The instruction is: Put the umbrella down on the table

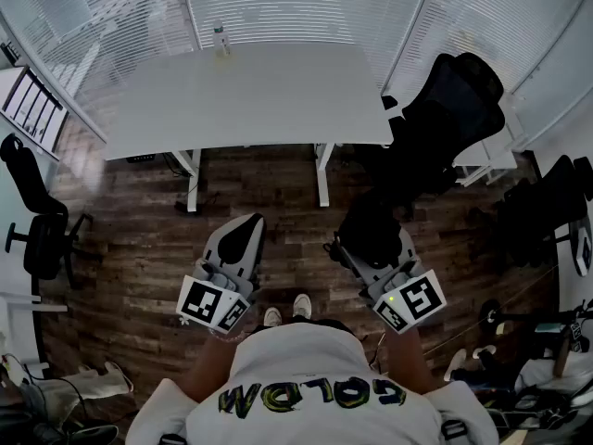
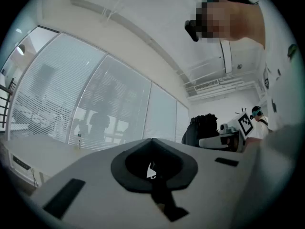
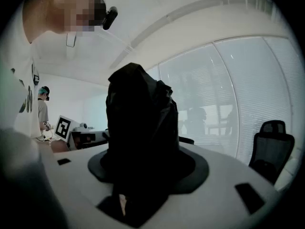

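A folded black umbrella (image 1: 371,228) is held in my right gripper (image 1: 363,241), low over the wooden floor, in front of the person's right side. In the right gripper view the dark bundle of the umbrella (image 3: 140,123) rises between the jaws and fills the middle; the right gripper (image 3: 143,180) is shut on it. My left gripper (image 1: 246,226) hangs at about the same height to the left, its jaws together with nothing in them. The left gripper view shows the left gripper (image 2: 152,170) shut and empty. The white table (image 1: 278,100) stands ahead, beyond both grippers.
A small bottle (image 1: 220,41) stands at the table's far edge. A black office chair (image 1: 452,109) sits at the table's right end, another chair (image 1: 37,221) at the far left. Glass walls with blinds lie behind the table. Cables and gear lie at the lower right.
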Motion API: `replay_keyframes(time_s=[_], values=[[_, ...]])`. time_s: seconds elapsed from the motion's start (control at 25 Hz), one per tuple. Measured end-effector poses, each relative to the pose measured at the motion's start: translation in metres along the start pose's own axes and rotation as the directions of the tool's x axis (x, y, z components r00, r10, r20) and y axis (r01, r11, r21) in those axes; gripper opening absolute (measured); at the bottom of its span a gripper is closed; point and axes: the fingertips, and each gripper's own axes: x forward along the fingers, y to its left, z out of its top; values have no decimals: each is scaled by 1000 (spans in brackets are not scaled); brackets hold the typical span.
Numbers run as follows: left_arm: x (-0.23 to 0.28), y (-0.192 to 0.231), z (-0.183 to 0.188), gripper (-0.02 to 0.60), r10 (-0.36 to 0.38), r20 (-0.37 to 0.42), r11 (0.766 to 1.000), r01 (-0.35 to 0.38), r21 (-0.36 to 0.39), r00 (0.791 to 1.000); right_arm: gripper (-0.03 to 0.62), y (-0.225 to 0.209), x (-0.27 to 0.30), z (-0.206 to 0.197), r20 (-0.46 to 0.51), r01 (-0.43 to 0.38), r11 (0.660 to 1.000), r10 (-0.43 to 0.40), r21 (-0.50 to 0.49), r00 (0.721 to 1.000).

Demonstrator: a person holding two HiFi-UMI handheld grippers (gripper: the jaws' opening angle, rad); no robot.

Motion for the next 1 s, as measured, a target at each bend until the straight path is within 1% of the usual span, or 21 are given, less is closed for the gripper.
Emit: replay_keyframes(time_s=[0.2,0.48,0.72,1.0], values=[[7,-4,-1,11,-6,-6,1000,6,3,1000,249,-6,-3,2,17,5,1000,-5,3,1000],[27,-20,-9,11,-8,-27,1000,9,19,1000,256,-23,-15,1,26,-30,999,29,29,999],[43,-35,-16,11,-9,-23,1000,9,25,1000,256,-40,-23,-1,24,-46,999,46,13,999],[52,-31,-16,11,14,-15,1000,-14,27,1000,256,-58,-17,-3,24,-35,999,35,31,999]])
